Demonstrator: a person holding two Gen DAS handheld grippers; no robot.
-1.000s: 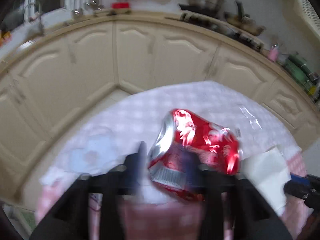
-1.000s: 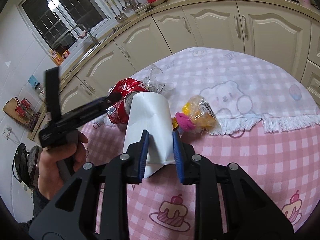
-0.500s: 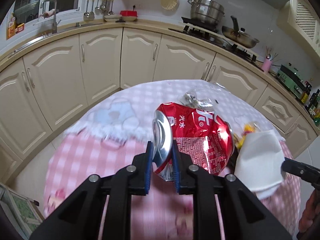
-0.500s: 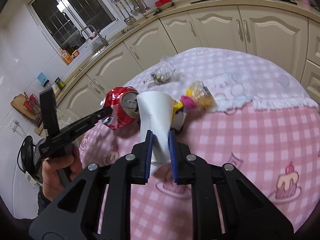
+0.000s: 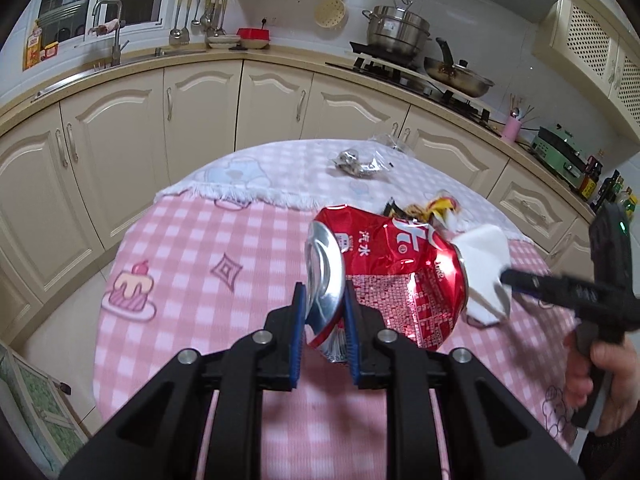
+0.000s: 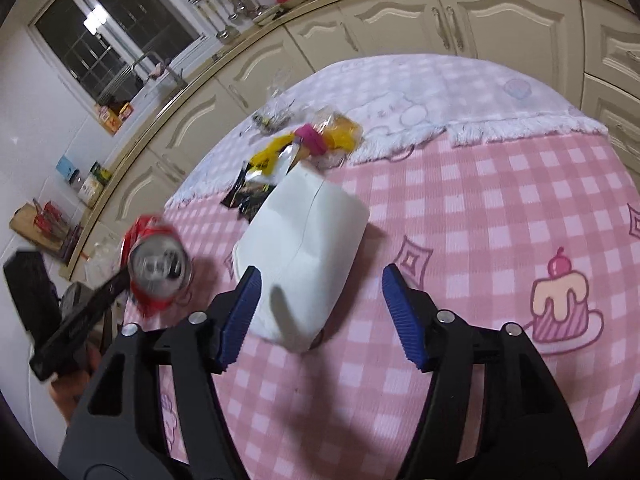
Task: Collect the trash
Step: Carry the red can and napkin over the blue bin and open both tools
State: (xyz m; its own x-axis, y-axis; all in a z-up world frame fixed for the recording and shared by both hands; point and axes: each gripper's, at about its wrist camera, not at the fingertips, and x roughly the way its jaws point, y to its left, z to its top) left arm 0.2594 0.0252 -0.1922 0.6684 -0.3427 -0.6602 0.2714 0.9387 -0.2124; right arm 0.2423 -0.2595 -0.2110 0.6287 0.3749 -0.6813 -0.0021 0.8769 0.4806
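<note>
My left gripper [image 5: 323,312] is shut on the rim of a crushed red soda can [image 5: 384,272] and holds it above the pink checked tablecloth [image 5: 192,264]. The can also shows in the right wrist view [image 6: 158,264], blurred, at the left. My right gripper [image 6: 324,300] is open, its blue pads either side of a crumpled white paper cup [image 6: 308,256] that lies on the cloth. The left view shows the cup [image 5: 486,268] by the right gripper's tip. Yellow and pink snack wrappers [image 6: 316,142] and a clear plastic wrapper [image 5: 356,162] lie farther back.
A white fringed cloth [image 6: 440,92] covers the far half of the round table. Cream kitchen cabinets [image 5: 200,120] curve behind it, with a sink, hanging utensils and pots on a stove [image 5: 400,36]. A hand [image 5: 600,380] holds the right gripper.
My right gripper has opened and let go of the white cup, which now lies on the cloth. My left gripper has drawn back toward the near side with the can.
</note>
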